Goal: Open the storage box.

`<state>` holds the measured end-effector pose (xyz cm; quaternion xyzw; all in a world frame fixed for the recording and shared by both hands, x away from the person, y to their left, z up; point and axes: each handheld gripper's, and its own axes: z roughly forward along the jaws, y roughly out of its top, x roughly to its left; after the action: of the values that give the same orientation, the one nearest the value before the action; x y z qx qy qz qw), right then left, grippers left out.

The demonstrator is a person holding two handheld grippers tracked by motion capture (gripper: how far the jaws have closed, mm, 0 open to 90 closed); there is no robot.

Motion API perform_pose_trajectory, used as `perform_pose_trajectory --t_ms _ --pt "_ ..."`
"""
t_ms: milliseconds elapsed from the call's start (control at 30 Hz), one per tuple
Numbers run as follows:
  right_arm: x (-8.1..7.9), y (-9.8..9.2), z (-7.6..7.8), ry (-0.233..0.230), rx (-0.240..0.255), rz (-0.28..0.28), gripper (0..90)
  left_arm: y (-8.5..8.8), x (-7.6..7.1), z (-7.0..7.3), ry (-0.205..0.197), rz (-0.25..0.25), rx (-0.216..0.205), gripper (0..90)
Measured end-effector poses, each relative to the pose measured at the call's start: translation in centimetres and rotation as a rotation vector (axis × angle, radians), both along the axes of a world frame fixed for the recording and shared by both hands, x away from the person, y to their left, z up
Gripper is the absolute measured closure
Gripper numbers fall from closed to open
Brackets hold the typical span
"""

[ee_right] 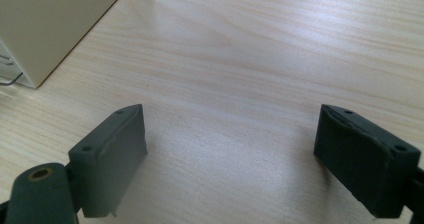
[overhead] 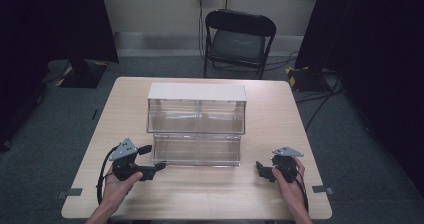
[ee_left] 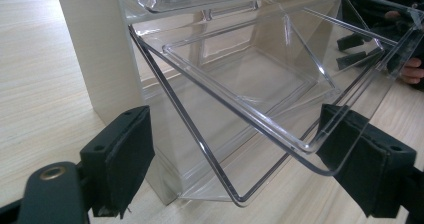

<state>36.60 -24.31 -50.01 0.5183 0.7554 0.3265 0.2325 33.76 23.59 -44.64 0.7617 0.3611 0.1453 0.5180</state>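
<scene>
A clear acrylic 2-tier bin organizer (overhead: pixel 197 124) with a white top and white side panels stands at the middle of the light wooden table (overhead: pixel 280 194). Its lower bin (ee_left: pixel 250 99) is tipped open toward the person, as the left gripper view shows: the clear front rim juts out and down between the jaws. The upper bin (overhead: pixel 196 115) looks shut as far as the high view tells, and both bins look empty.

The left gripper (overhead: pixel 159 167) sits at about 7 o'clock from the organizer, its tips just beside the lower bin's left front corner. Its jaws are spread wide, one on each side of the bin's rim, and I cannot see either pad touching the plastic. The right gripper (overhead: pixel 260 170) rests at about 5 o'clock from the organizer, apart from it. Its jaws are also spread wide and hold nothing, with bare tabletop between them and the organizer's white side panel (ee_right: pixel 55 24) at 10 o'clock in the right gripper view.

By my reading, the work is on the lower bin and is at an early or in-between point: the bin is swung out, nothing is gripped, nothing is loaded. What is left is to close on the rim and move the bin, most likely with the left gripper, since it alone is lined up.
</scene>
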Motion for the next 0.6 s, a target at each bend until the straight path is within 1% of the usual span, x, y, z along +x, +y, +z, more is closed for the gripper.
perform_pose_trajectory --t_ms 167,200,233,267,300,333,600 --pt "0.00 0.00 0.00 0.000 0.000 0.000 12.5 0.00 0.11 0.25 -0.007 -0.008 0.009 15.4" --pt "0.00 0.00 0.00 0.000 0.000 0.000 12.5 -0.13 0.08 0.26 -0.008 -0.003 -0.006 15.4" --pt "0.00 0.00 0.00 0.000 0.000 0.000 12.5 -0.16 0.07 0.26 -0.008 0.000 -0.011 15.5" --pt "0.00 0.00 0.00 0.000 0.000 0.000 12.5 -0.19 0.09 0.23 -0.004 -0.003 -0.009 15.6" --pt "0.00 0.00 0.00 0.000 0.000 0.000 12.5 -0.18 0.12 0.22 -0.001 -0.005 0.007 15.6" --pt "0.00 0.00 0.00 0.000 0.000 0.000 12.5 -0.23 0.12 0.14 0.006 -0.005 0.007 15.6" --pt "0.01 -0.01 0.00 0.000 0.001 0.001 12.4 -0.22 0.17 0.31 -0.007 0.009 -0.003 15.6"
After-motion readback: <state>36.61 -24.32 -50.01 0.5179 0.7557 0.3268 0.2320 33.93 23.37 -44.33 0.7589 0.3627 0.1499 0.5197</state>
